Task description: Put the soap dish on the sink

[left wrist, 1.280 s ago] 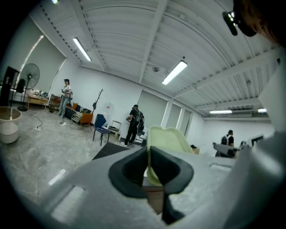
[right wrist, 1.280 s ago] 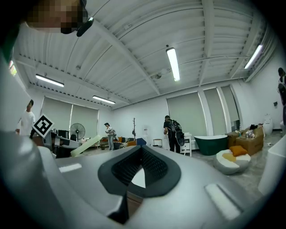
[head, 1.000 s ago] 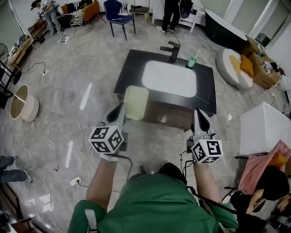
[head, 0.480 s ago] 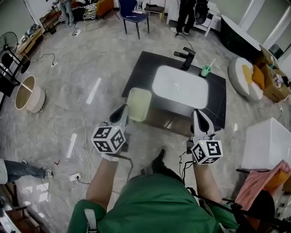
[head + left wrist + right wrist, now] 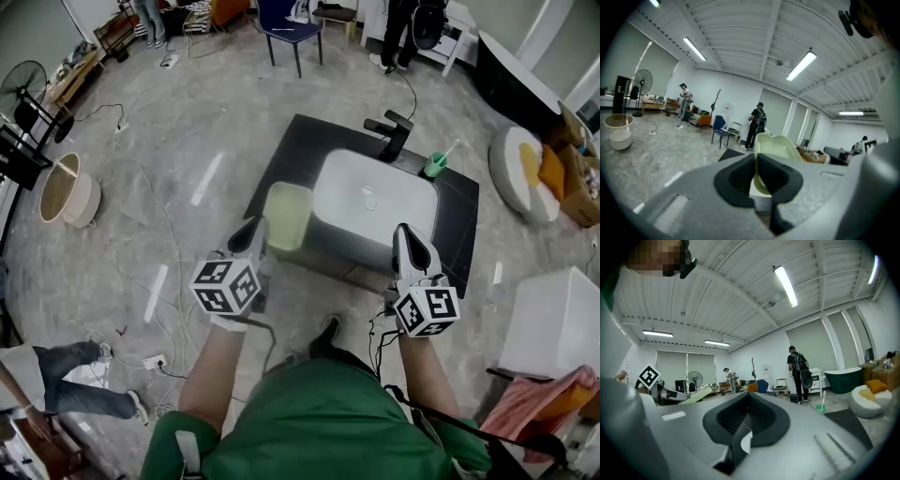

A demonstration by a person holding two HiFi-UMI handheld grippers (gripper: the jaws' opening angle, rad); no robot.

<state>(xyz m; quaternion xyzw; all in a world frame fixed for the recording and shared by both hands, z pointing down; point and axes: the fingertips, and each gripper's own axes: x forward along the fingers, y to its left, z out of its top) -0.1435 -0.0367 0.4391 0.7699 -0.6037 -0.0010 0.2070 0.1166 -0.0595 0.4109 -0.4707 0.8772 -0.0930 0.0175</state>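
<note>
Left gripper [image 5: 255, 231] pinches the soap dish [image 5: 286, 216] rim over the sink's [image 5: 281, 150] front-left corner; right gripper [image 5: 409, 234] closed, empty.

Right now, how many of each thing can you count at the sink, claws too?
Claws: 2 (left claw shut on the soap dish, right claw shut and empty)
Soap dish: 1
Sink: 1
Tap: 1
Green cup: 1
Total: 6
</note>
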